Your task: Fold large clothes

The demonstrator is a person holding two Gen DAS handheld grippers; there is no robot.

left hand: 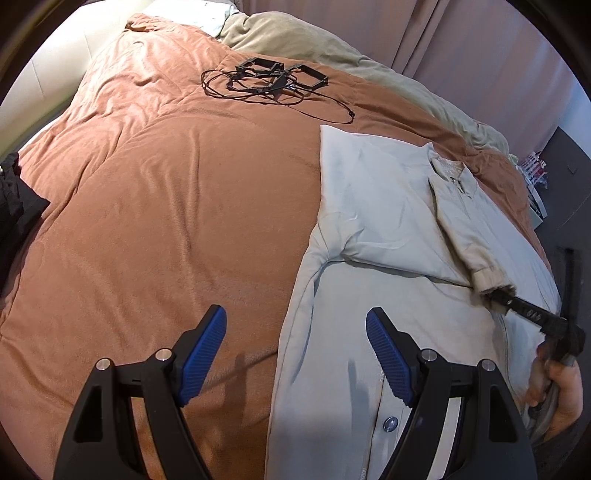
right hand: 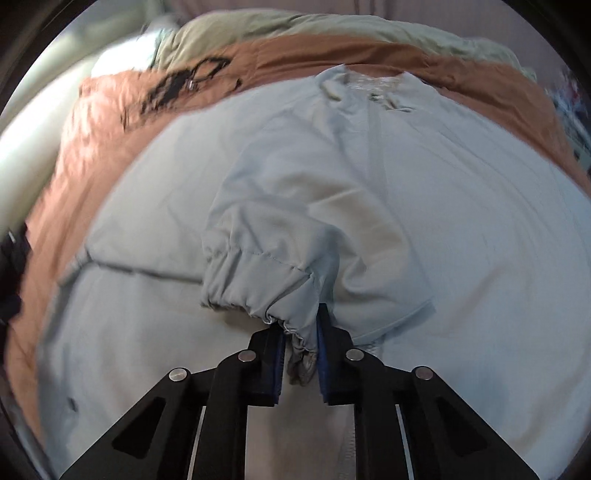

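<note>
A pale grey jacket lies flat on the orange bedspread, collar away from me. My left gripper is open and empty, hovering over the jacket's left edge near the hem. My right gripper is shut on the elastic cuff of a sleeve and holds it over the jacket's front. In the left wrist view the right gripper shows at the right with the sleeve stretched across the chest.
Black frames and tangled cable lie on the bedspread beyond the jacket. A beige blanket is bunched at the far edge. Dark clothing sits at the left edge. Curtains hang behind the bed.
</note>
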